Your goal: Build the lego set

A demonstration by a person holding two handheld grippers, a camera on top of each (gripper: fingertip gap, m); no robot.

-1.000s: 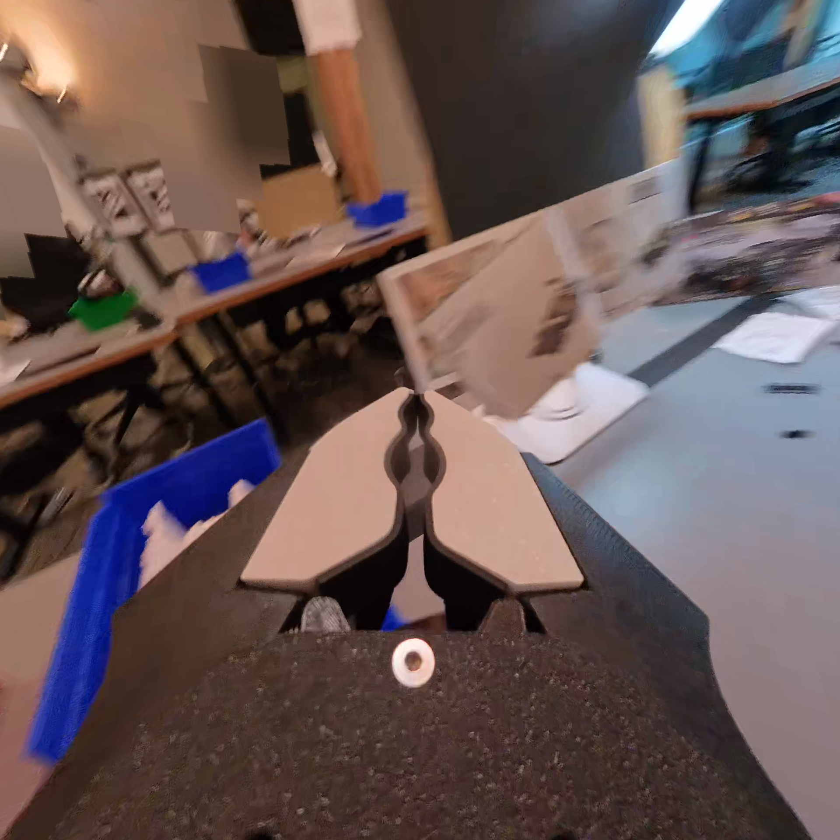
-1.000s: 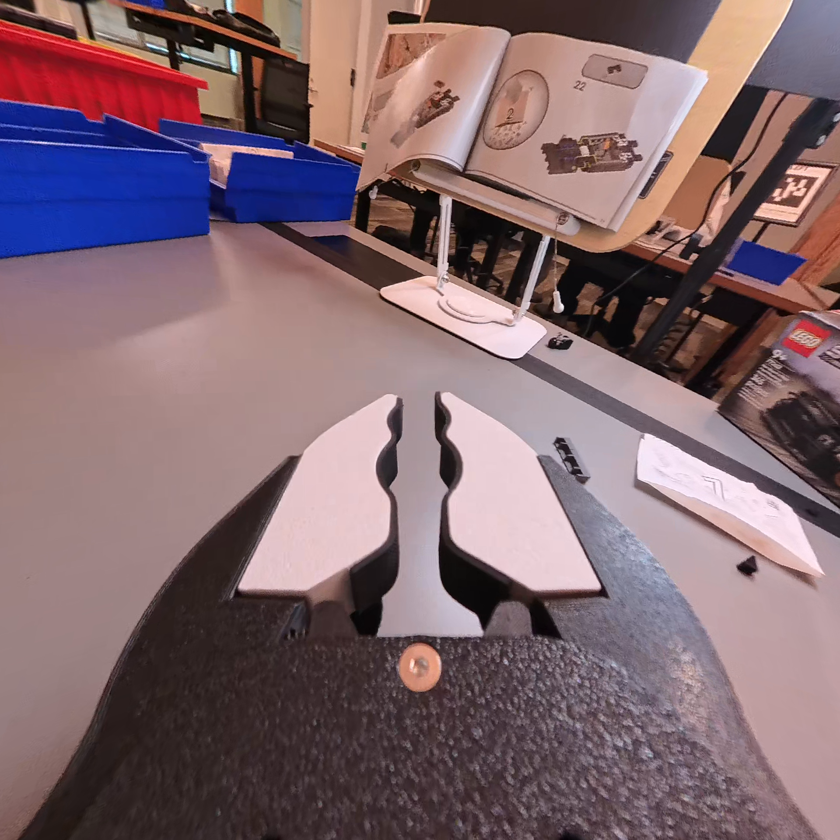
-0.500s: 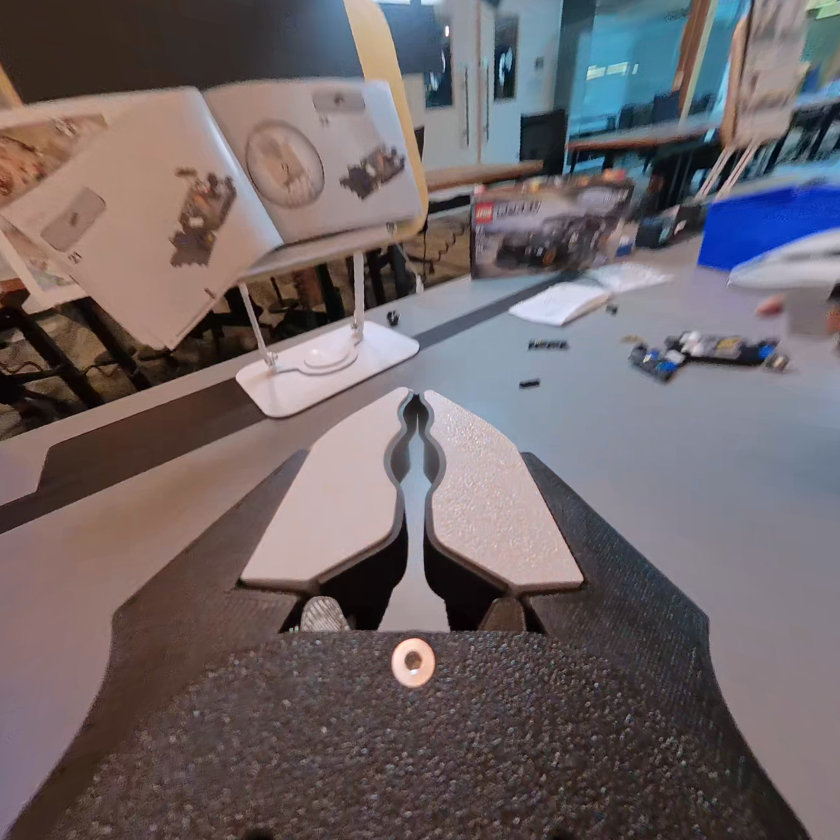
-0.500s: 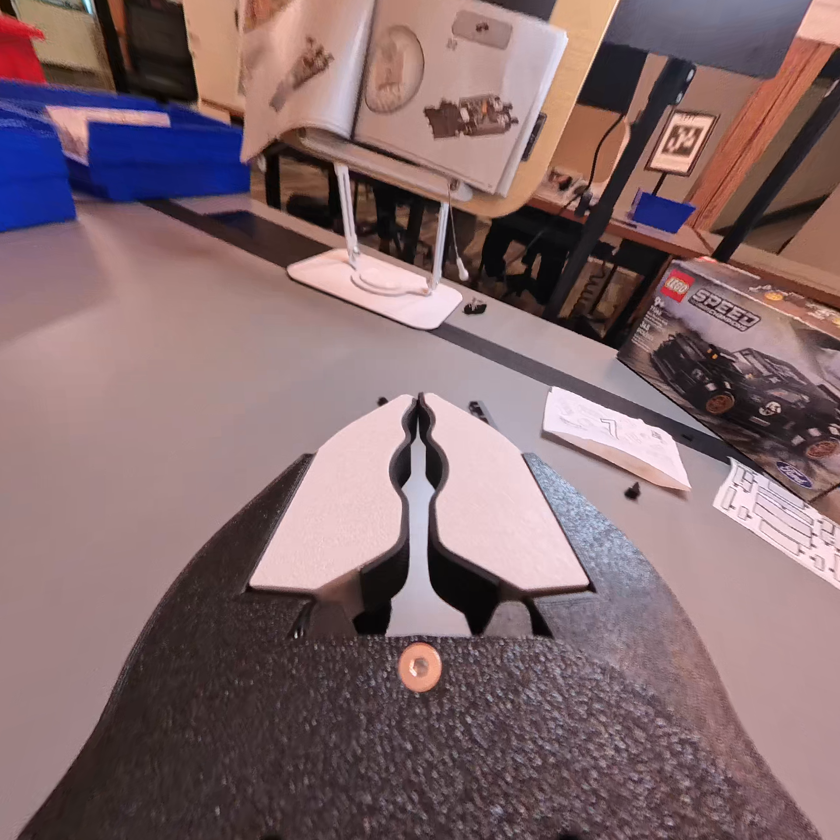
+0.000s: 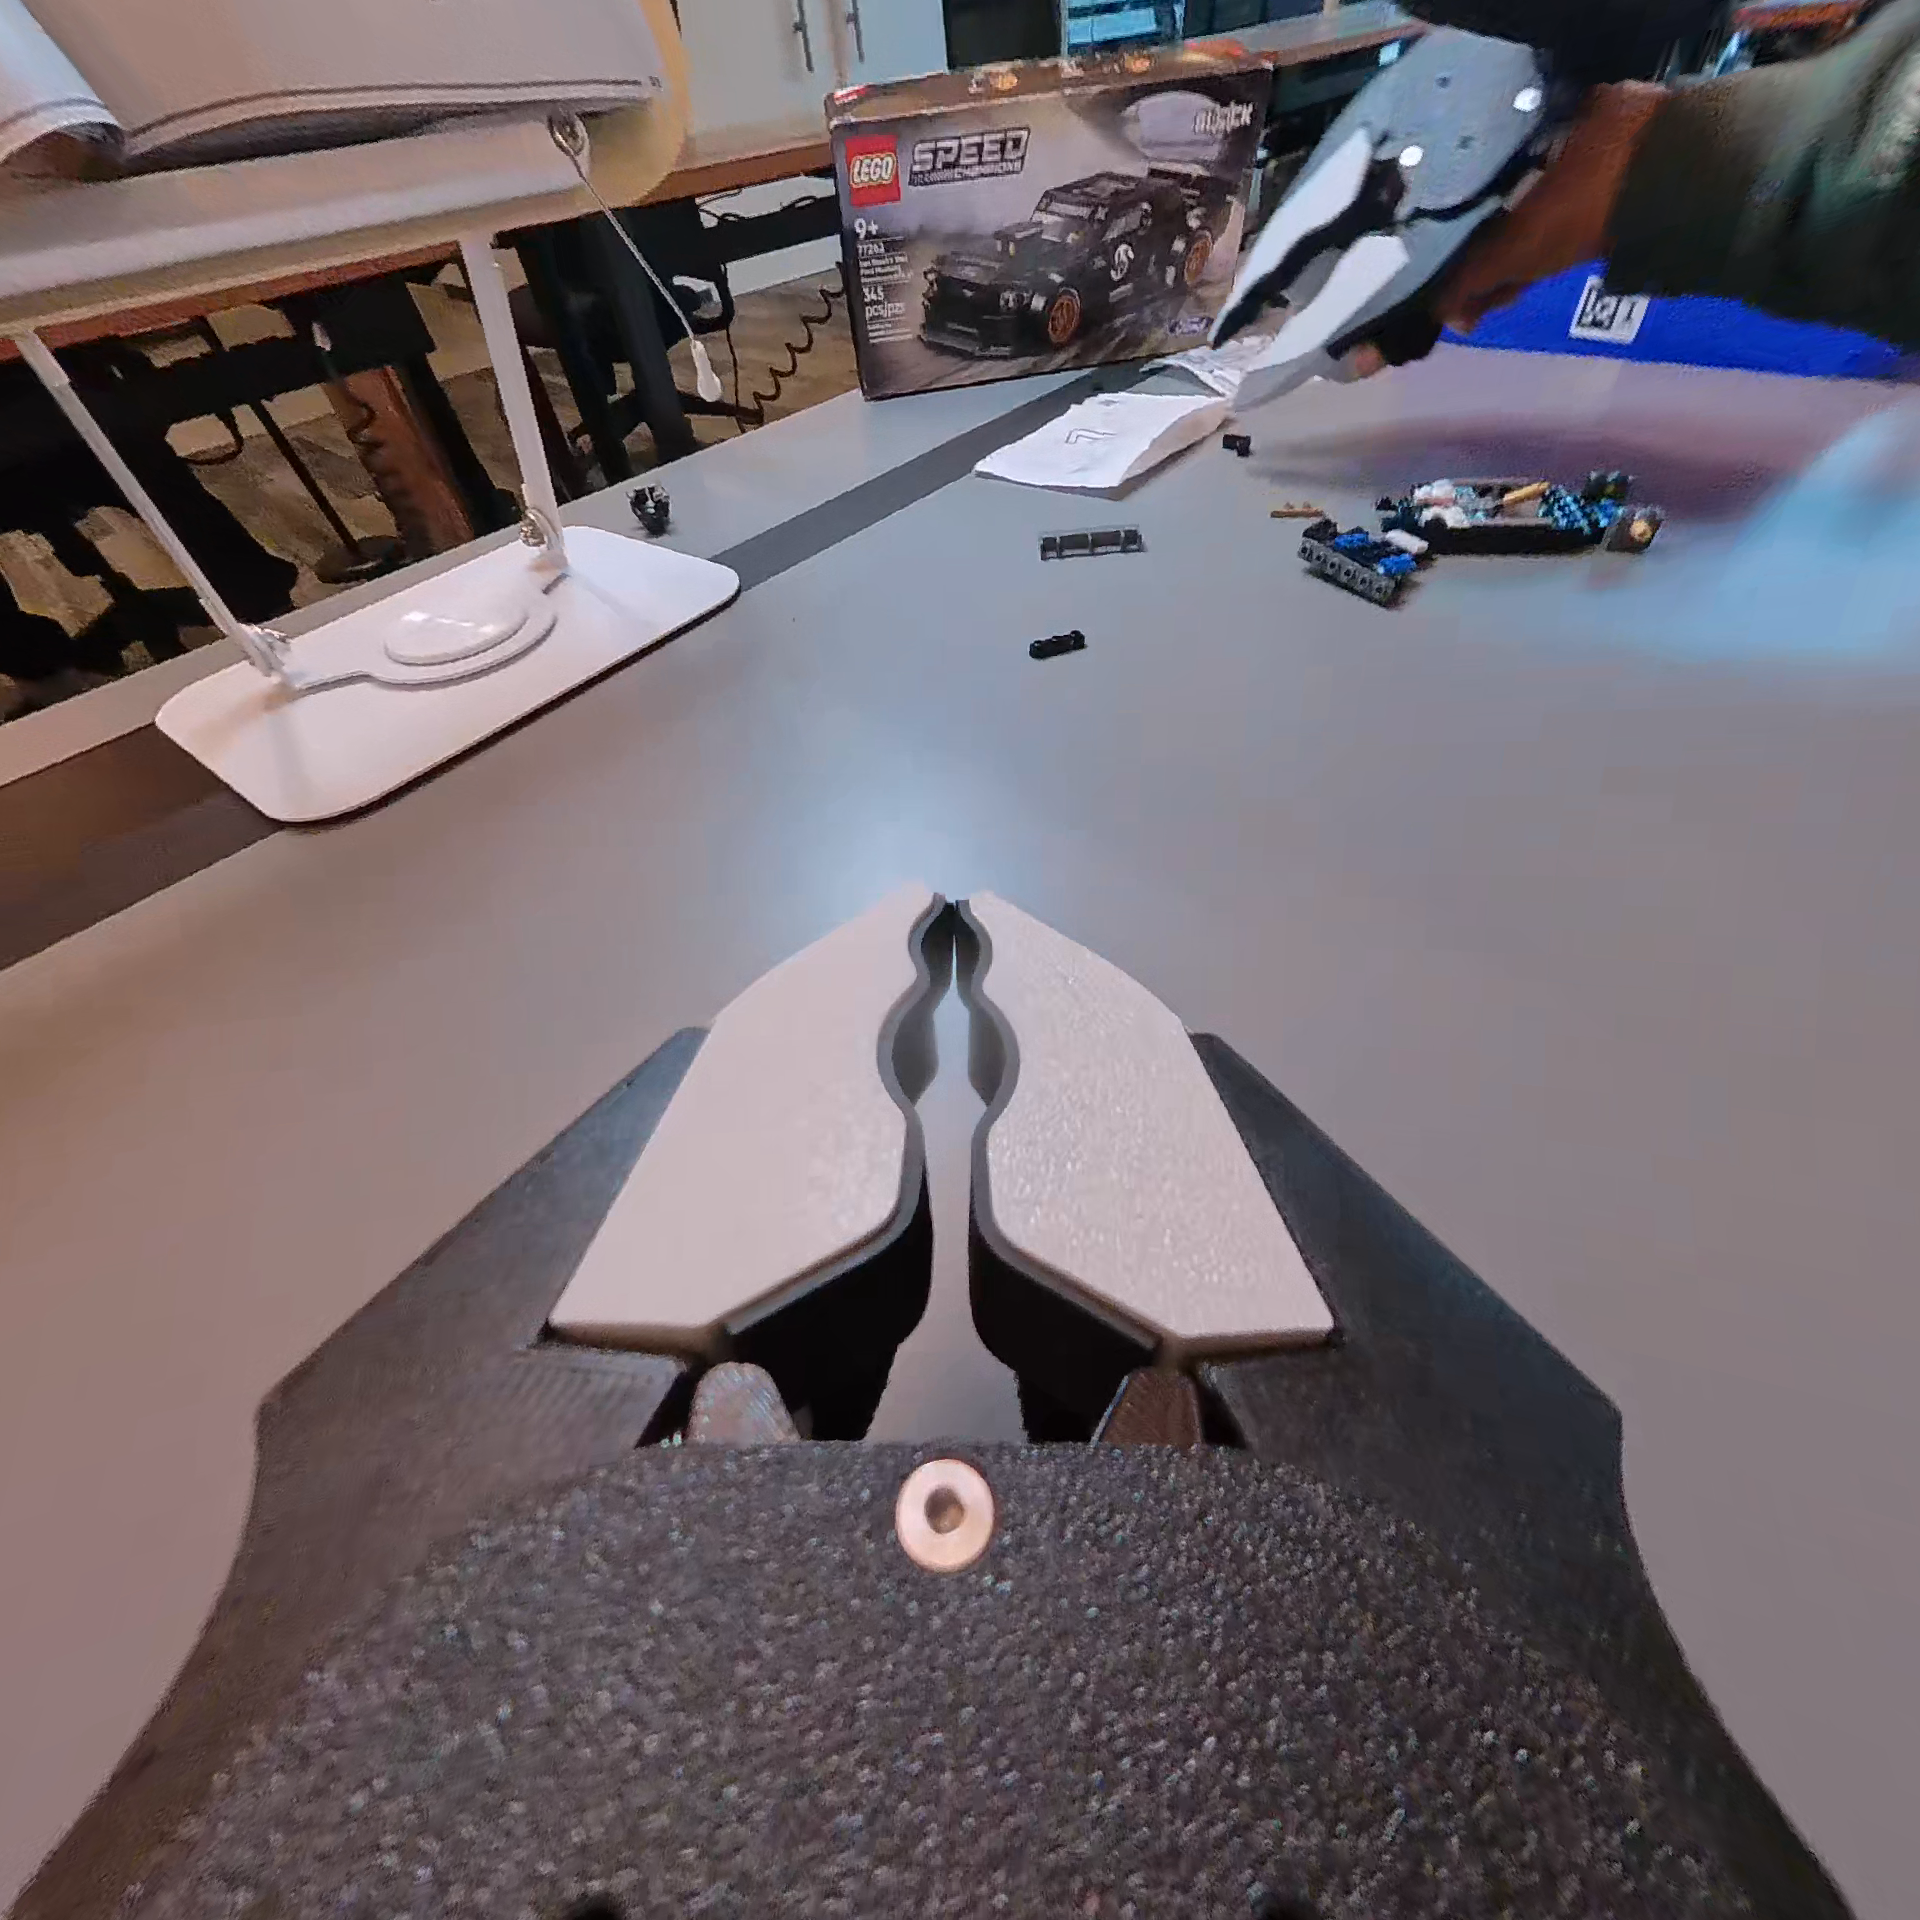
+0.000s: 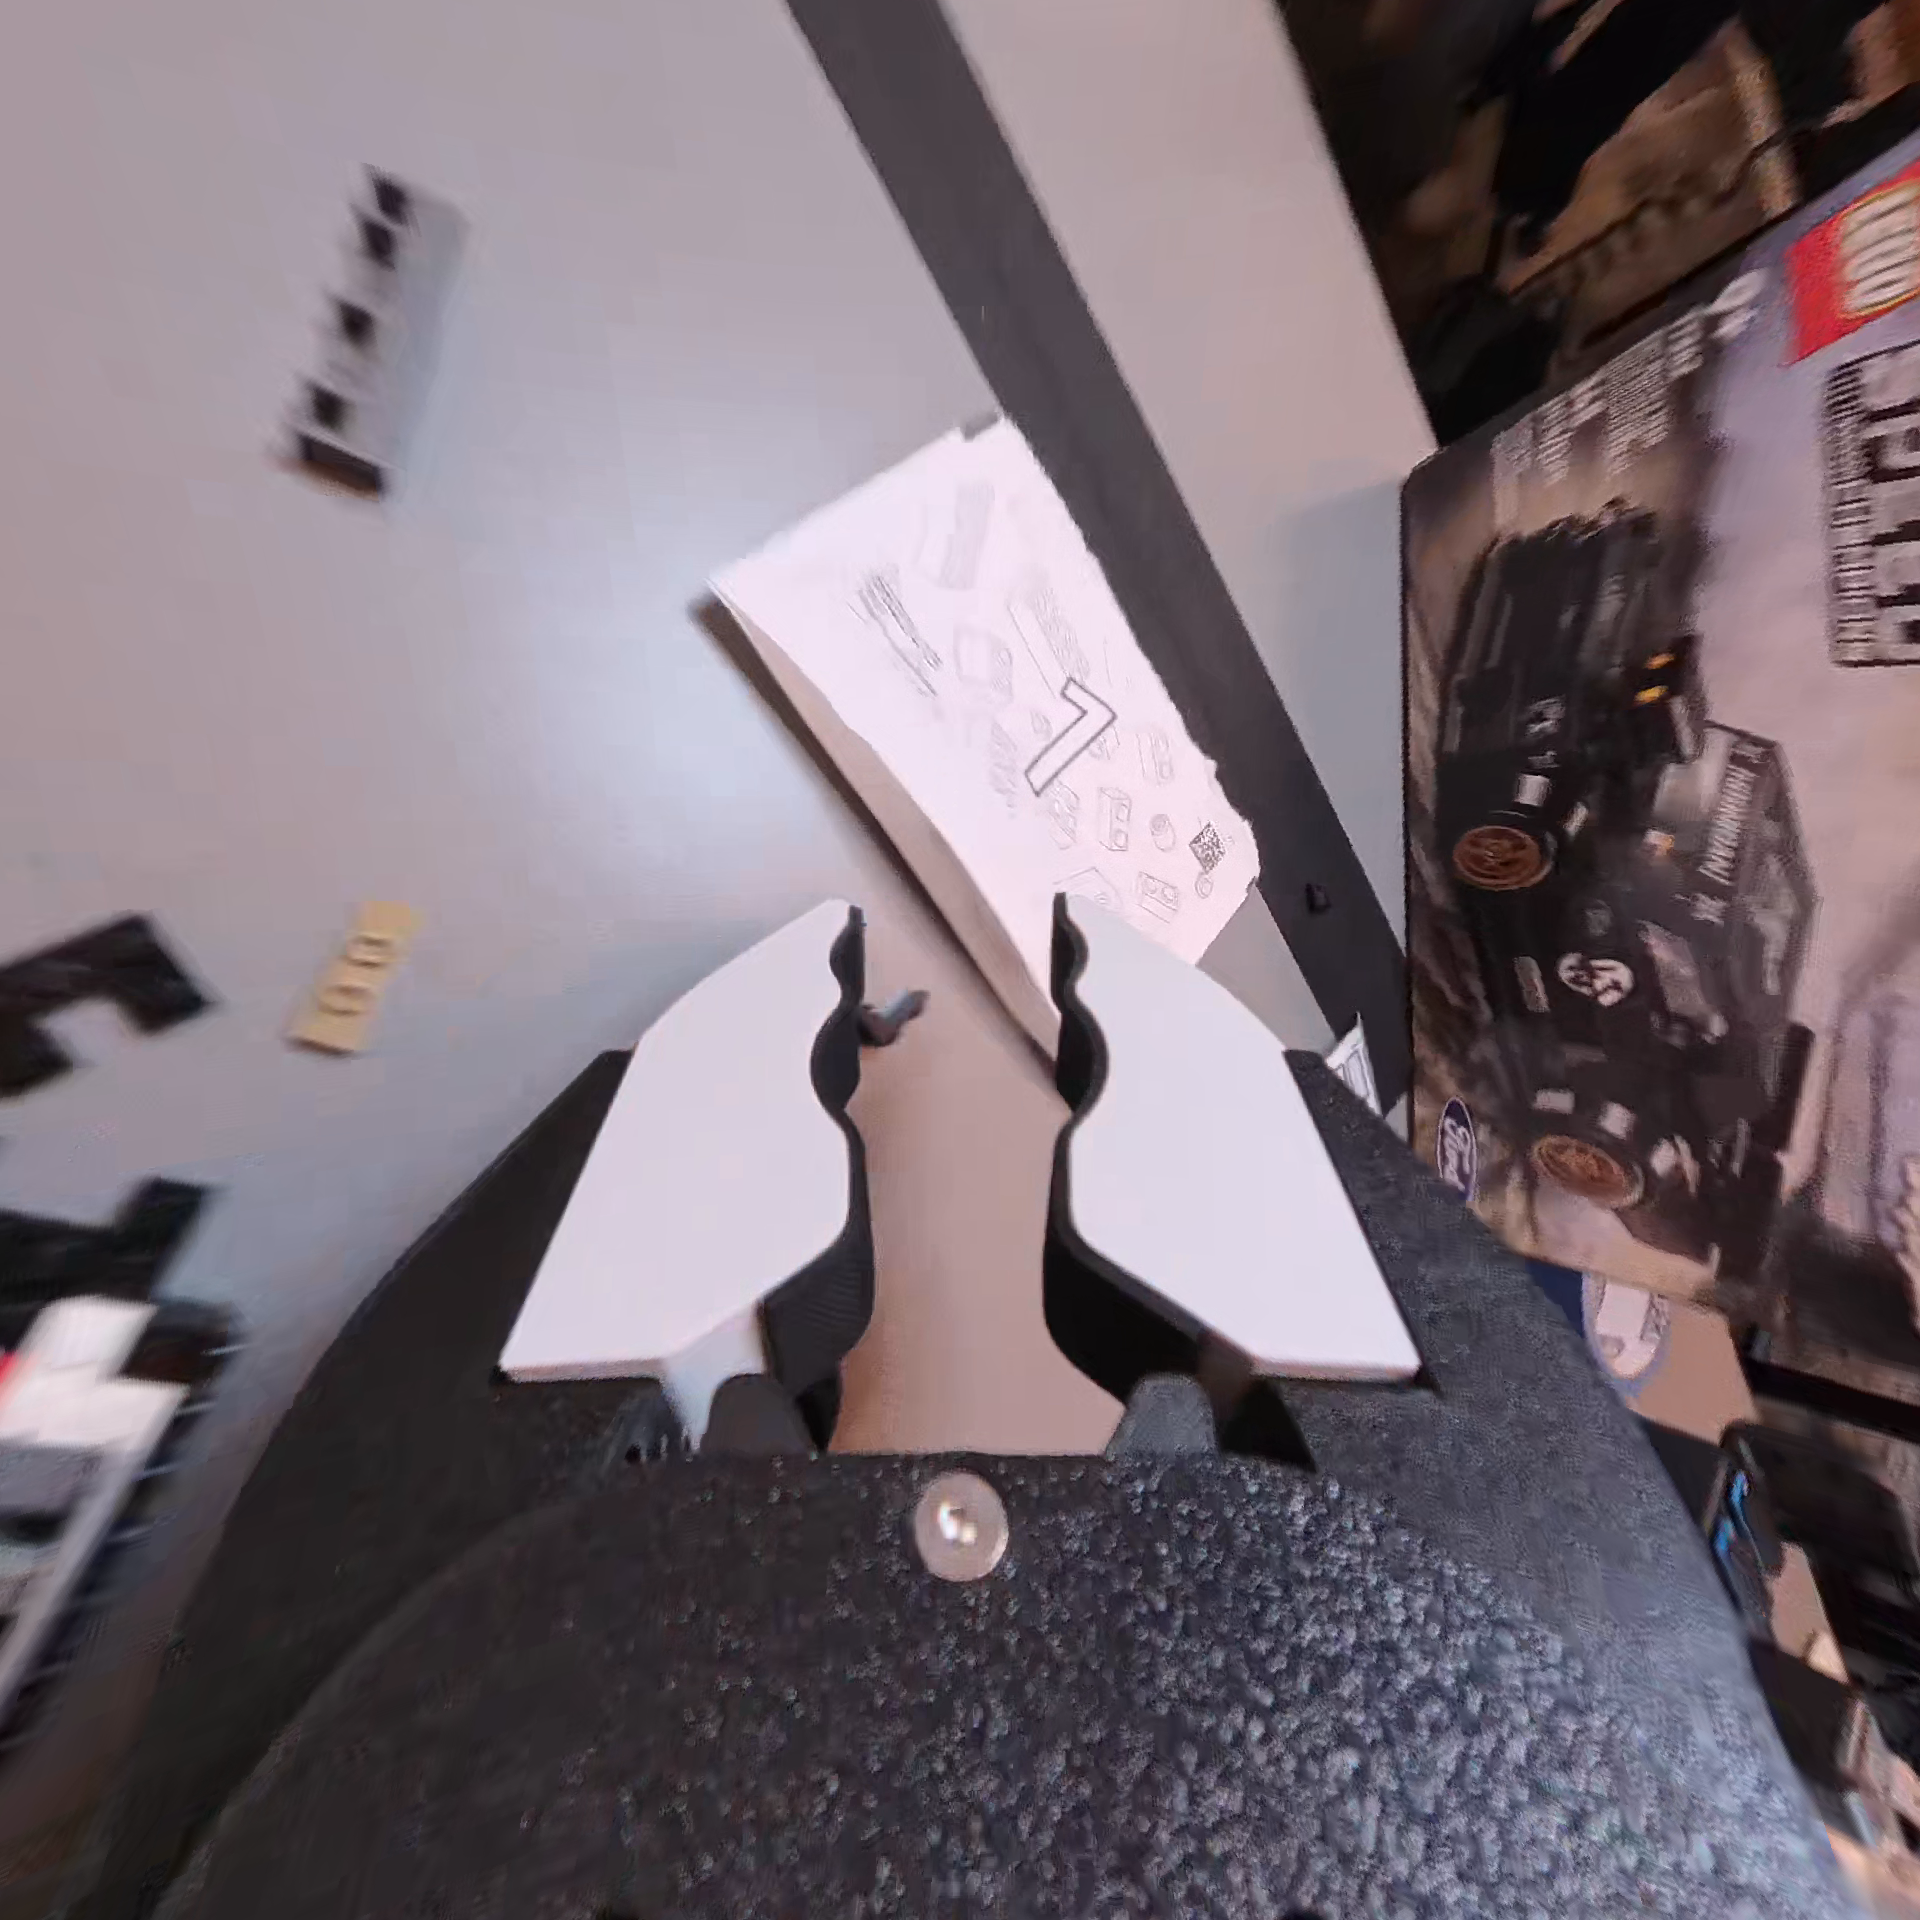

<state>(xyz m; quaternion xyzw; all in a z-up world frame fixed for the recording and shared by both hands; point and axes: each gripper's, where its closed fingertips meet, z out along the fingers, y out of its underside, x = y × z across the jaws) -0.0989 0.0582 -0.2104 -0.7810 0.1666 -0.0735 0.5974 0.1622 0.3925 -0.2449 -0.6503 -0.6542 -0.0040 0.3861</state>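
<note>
— Left gripper (image 5: 951, 914)?
— Pressed together as before, empty, low over bare grey table (image 5: 1351, 935).
— Right gripper (image 6: 954, 920)?
— Spread now, no longer closed; tipped down over small dark piece (image 6: 888, 1013) just inside the tips. White paper packet (image 6: 1018, 707) at one o'clock.
</note>
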